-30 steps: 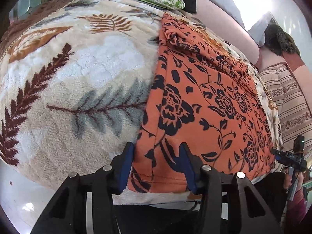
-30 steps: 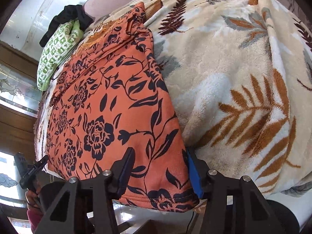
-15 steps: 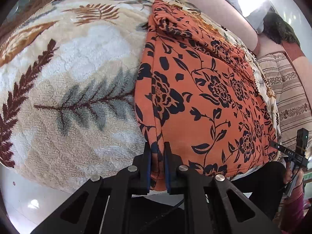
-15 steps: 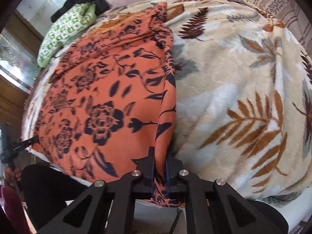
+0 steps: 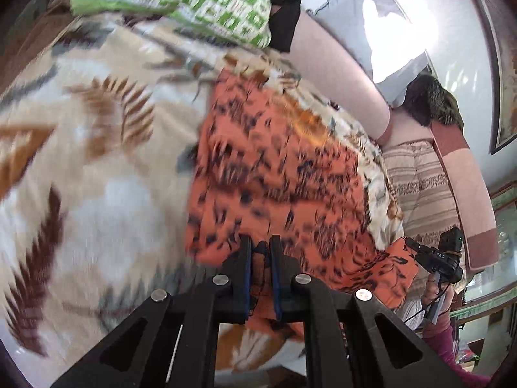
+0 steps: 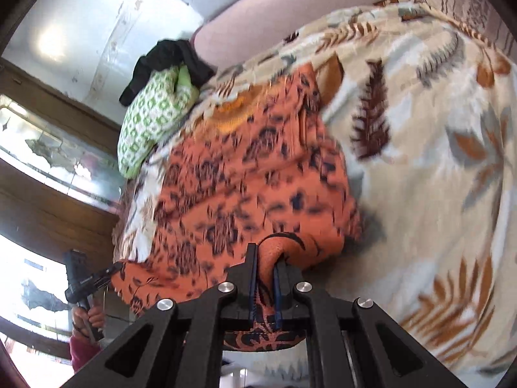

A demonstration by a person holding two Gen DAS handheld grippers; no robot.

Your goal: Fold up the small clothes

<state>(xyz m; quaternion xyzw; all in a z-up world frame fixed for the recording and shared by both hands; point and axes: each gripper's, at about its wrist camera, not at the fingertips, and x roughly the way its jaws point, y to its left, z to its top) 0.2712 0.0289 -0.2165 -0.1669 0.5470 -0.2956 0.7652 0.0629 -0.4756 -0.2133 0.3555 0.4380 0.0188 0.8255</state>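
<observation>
An orange garment with a black floral print (image 5: 274, 168) lies on a leaf-patterned fleece blanket (image 5: 97, 161). My left gripper (image 5: 260, 252) is shut on its near left corner and holds the hem raised over the cloth. My right gripper (image 6: 265, 258) is shut on the near right corner of the same garment (image 6: 242, 177), with cloth bunched between the pads. The near edge is lifted off the blanket (image 6: 436, 161) and curls back over the rest. Both views are motion-blurred.
A green-and-white patterned pillow (image 5: 181, 3) with a black cloth (image 5: 284, 9) lies at the far end, also in the right wrist view (image 6: 152, 119). A pink sofa back (image 5: 339, 74) runs behind. A striped cushion (image 5: 420, 187) sits at the right.
Both grippers closed on the garment's near corners, then lifted the hem and carried it forward toward the far end, so the garment now looks shorter and doubled.
</observation>
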